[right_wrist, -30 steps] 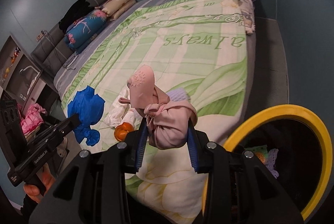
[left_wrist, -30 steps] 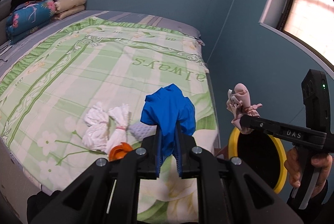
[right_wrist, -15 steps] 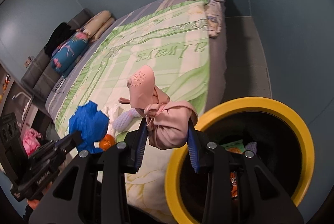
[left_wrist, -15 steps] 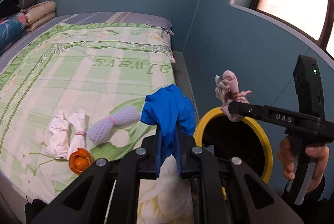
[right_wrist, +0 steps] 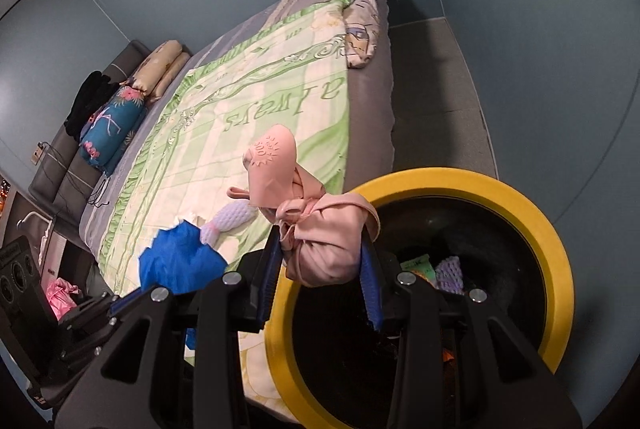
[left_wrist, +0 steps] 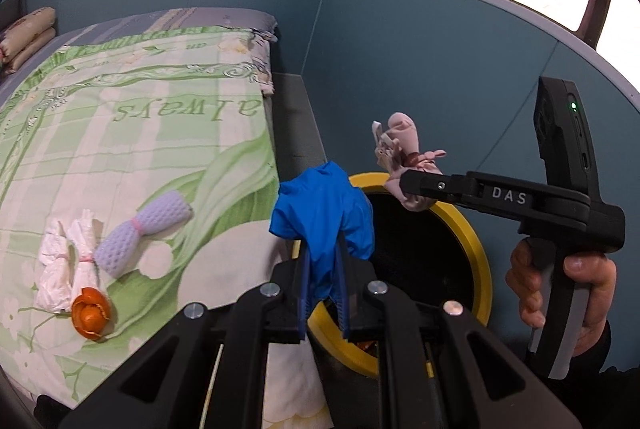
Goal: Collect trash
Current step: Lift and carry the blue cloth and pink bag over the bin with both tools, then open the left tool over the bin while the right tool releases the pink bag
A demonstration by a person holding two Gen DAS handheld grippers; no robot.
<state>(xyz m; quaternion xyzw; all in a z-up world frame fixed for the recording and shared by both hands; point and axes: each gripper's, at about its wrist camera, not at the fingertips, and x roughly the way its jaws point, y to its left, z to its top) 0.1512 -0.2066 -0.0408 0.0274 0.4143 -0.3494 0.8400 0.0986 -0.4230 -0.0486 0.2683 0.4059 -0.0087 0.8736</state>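
My left gripper [left_wrist: 323, 269] is shut on a crumpled blue bag [left_wrist: 322, 213] and holds it over the near rim of a black bin with a yellow rim [left_wrist: 478, 249]. My right gripper [right_wrist: 320, 261] is shut on a knotted pink bag [right_wrist: 320, 233] above the bin's yellow rim [right_wrist: 552, 249]; it also shows in the left wrist view [left_wrist: 404, 185] over the bin's far side. The blue bag shows in the right wrist view [right_wrist: 180, 261]. On the bed lie a white bundle [left_wrist: 68, 261], a lilac foam net [left_wrist: 140, 233] and an orange peel [left_wrist: 90, 311].
The bed with a green patterned cover [left_wrist: 120, 133] fills the left. Blue walls [left_wrist: 400, 69] stand close behind the bin. The bin holds green and lilac trash [right_wrist: 448, 267]. Pillows [right_wrist: 116, 117] lie at the bed's far end.
Both grippers have swung right from over the bed to above the bin, each still holding its bag. The bin now fills more of both views.
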